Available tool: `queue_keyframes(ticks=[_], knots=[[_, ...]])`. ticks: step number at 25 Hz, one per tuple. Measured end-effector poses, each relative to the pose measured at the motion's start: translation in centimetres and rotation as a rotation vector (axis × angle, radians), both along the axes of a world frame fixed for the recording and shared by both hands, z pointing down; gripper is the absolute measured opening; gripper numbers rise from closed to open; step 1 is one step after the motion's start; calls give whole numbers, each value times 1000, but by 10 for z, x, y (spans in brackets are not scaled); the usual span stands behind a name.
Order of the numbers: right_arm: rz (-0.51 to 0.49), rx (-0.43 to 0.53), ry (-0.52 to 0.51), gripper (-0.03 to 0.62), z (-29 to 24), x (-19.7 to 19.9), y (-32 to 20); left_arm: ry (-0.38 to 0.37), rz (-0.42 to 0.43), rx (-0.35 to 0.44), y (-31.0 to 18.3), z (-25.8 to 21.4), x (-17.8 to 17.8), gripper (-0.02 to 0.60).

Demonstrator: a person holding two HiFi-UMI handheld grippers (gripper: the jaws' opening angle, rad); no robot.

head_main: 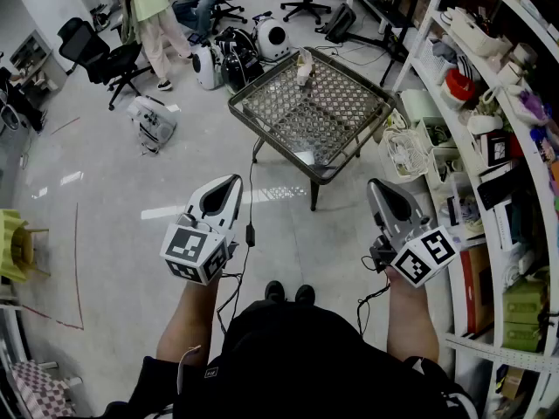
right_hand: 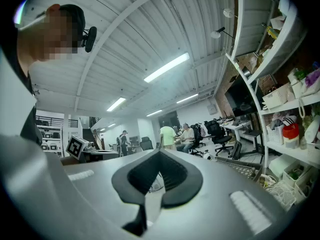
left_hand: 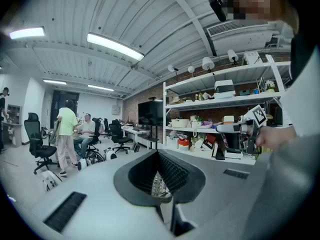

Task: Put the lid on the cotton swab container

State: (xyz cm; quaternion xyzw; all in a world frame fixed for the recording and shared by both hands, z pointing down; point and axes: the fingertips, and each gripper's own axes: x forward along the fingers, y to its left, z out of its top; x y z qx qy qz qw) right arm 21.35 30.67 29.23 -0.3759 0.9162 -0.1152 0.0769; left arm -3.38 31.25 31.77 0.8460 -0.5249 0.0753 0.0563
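**A:** Where do the tools stand?

**B:** Close in, both held low over the floor (head_main: pixel 113 190). The left tool (head_main: pixel 232 182) has its jaws pressed together on nothing, and its own view shows them meeting with no gap. The right tool (head_main: pixel 374 184) is the same, closed and empty.

**A:** And the container?

**B:** Well ahead. The bench (head_main: pixel 336 116) with the mesh top stands out beyond both tools, roughly between their lines. Near its far edge sits something small and pale, which I take for the cotton swab container (head_main: pixel 304 72). It looks upright, but it's too small to be sure. I can't make out a lid anywhere.

**A:** Which hand is nearer?

**B:** Hardly either. It lies straight forward and about midway between them. My guess is that the person has to walk up to the bench before either tool can open on anything.

**A:** Anything beyond?

**B:** Shelves (head_main: pixel 489 160) run along the right, and there are people (head_main: pixel 157 11) far back.
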Motion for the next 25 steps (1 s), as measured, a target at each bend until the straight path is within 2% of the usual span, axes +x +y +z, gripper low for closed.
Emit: queue_keyframes(ticks=[9,17,25], knots=[[-9,11,-6,8,-2,-3,9,-5,-3,1,10,-2,1,6],[6,89,-11,8,-22,19,22,-11,-2,32,16,-18,16,6],[-15,47,-70,9,-20,30,20,-12,-2,38,13,-24,26,6]])
